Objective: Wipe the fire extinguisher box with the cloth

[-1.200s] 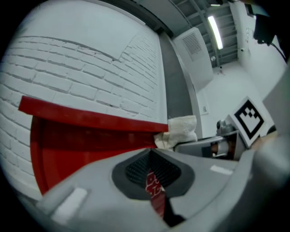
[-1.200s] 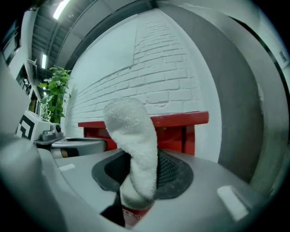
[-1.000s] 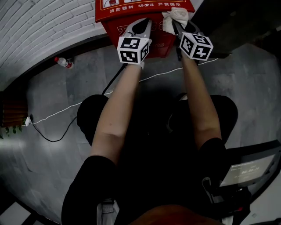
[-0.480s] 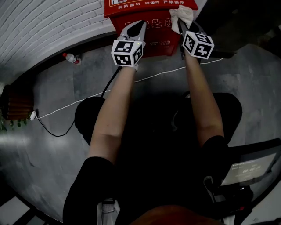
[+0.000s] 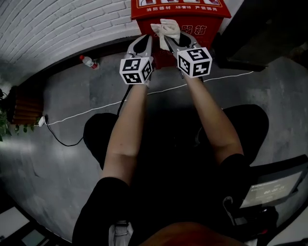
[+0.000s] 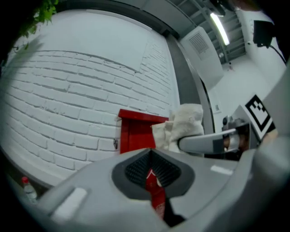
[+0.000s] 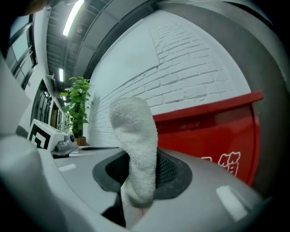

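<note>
1. Two grippers reach forward side by side towards the red box (image 5: 179, 10), which stands against the white brick wall (image 5: 57, 29)
2. Right gripper (image 5: 174, 42) is clamped on the white cloth (image 5: 166, 29); the bunched cloth sticks up from between its jaws
3. From the head view, the cloth overlaps the box's front, just below the top with white lettering; whether it touches cannot be told
4. Left gripper (image 5: 143, 43) has its jaws together with nothing in them; only a thin red strip of the box shows through the slit
5. It sits just beside the right gripper, pointing at the box's left part
6. From the left gripper view, the cloth and the right gripper cover the box's right side
7. A bottle (image 5: 89, 61) lies on the grey floor (image 5: 53, 168) by the wall, left of the box
8. A white cable (image 5: 82, 117) runs across the floor under both arms; a black one (image 5: 62, 140) loops near it
9. A green plant (image 7: 77, 104) stands further along the wall
</note>
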`<state>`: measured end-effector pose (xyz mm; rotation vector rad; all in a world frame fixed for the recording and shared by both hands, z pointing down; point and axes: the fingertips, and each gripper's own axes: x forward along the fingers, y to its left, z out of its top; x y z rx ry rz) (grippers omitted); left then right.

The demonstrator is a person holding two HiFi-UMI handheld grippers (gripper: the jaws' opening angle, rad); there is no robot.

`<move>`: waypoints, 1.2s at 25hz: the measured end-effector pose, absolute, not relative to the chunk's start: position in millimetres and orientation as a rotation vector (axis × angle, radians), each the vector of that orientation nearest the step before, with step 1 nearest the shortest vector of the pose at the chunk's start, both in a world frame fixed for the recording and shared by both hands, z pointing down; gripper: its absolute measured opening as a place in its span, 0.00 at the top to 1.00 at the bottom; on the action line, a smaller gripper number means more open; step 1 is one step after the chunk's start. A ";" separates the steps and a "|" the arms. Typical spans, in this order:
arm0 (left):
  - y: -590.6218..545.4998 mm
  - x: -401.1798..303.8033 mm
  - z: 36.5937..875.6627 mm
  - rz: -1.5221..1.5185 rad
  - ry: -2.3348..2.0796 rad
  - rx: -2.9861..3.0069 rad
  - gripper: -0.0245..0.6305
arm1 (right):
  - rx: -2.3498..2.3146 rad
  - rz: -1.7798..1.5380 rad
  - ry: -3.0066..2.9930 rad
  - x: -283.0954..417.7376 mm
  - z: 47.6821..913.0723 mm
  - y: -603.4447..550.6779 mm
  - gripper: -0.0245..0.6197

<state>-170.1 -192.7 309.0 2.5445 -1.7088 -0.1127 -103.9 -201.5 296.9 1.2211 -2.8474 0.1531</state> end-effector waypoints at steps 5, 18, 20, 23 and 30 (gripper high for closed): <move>-194.7 -205.1 329.2 -0.069 -1.767 2.504 0.96 | 1.124 0.188 -2.840 -141.9 335.1 -202.3 0.77; -204.8 -199.4 394.1 0.150 -1.706 2.458 0.96 | 1.151 0.348 -2.724 -162.2 413.4 -233.2 0.77; -207.7 -191.5 395.4 0.145 -1.690 2.466 0.96 | 1.173 0.350 -2.720 -156.7 413.7 -236.8 0.77; -213.1 -180.6 397.9 0.128 -1.667 2.470 0.96 | 1.187 0.314 -2.708 -152.8 413.2 -237.8 0.77; -223.1 -139.6 401.3 0.071 -1.595 2.502 0.96 | 1.259 0.286 -2.681 -117.4 410.8 -243.6 0.76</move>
